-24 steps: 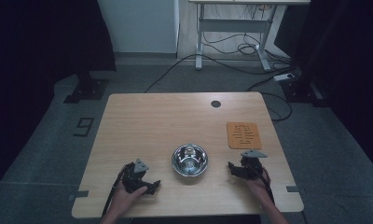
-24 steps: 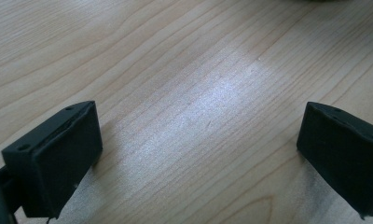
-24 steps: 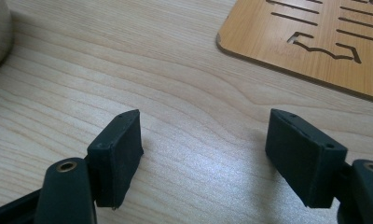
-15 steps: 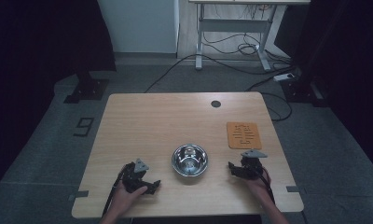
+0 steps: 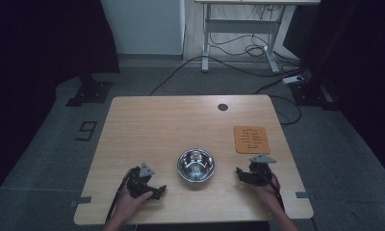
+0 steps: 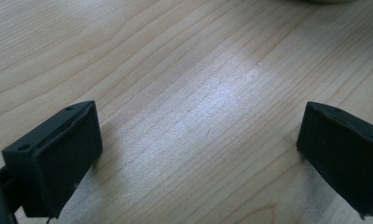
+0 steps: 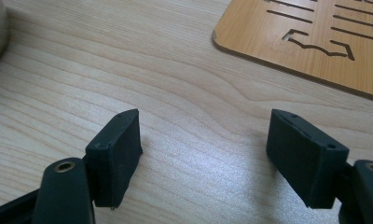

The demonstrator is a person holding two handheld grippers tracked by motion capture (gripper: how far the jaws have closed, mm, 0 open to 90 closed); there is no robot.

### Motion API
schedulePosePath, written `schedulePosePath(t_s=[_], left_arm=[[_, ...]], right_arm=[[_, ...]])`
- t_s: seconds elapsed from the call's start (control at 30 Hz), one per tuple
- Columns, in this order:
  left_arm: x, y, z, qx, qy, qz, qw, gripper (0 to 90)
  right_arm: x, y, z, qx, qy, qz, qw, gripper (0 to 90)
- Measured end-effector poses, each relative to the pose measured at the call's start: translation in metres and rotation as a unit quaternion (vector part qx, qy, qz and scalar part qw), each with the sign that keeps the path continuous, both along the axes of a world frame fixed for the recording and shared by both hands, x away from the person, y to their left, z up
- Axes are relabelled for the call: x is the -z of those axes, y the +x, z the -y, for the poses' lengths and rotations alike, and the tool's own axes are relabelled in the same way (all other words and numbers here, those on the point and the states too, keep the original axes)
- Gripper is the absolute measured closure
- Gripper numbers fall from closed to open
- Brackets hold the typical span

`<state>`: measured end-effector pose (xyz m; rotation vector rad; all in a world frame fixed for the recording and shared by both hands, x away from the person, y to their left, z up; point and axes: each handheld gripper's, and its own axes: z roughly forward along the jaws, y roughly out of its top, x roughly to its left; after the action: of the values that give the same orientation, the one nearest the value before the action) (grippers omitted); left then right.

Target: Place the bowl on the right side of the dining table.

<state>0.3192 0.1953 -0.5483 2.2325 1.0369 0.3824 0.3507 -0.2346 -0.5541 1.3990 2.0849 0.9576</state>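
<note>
A shiny steel bowl stands near the front middle of the wooden table. My left gripper rests on the table to the bowl's left, held by a hand; in the left gripper view its jaws stand wide apart over bare wood, so the left gripper is open. My right gripper lies to the bowl's right. In the right gripper view the right gripper is open, with nothing between its pads, and an orange slotted board lies just ahead.
The orange slotted board lies at the table's right side, behind my right gripper. A dark round grommet hole sits near the far edge. Cables and a desk frame are on the floor beyond the table.
</note>
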Motion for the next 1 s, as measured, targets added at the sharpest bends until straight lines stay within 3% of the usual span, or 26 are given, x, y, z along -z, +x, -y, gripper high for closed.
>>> schedulePosePath(t_s=[0.47, 0.8, 1.0], left_arm=[[0.0, -0.001, 0.0, -0.002, -0.001, 0.0, 1.0, 0.0], [0.0, -0.001, 0.0, -0.002, -0.001, 0.0, 1.0, 0.0], [0.0, -0.001, 0.0, -0.002, -0.001, 0.0, 1.0, 0.0]], right_arm=[[-0.001, 0.001, 0.0, 0.009, 0.0, 0.001, 1.0, 25.9], [-0.019, -0.004, 0.004, 0.011, 0.033, 0.035, 0.9988, 26.5], [-0.022, -0.007, -0.003, 0.002, 0.044, 0.034, 0.9984, 26.7]])
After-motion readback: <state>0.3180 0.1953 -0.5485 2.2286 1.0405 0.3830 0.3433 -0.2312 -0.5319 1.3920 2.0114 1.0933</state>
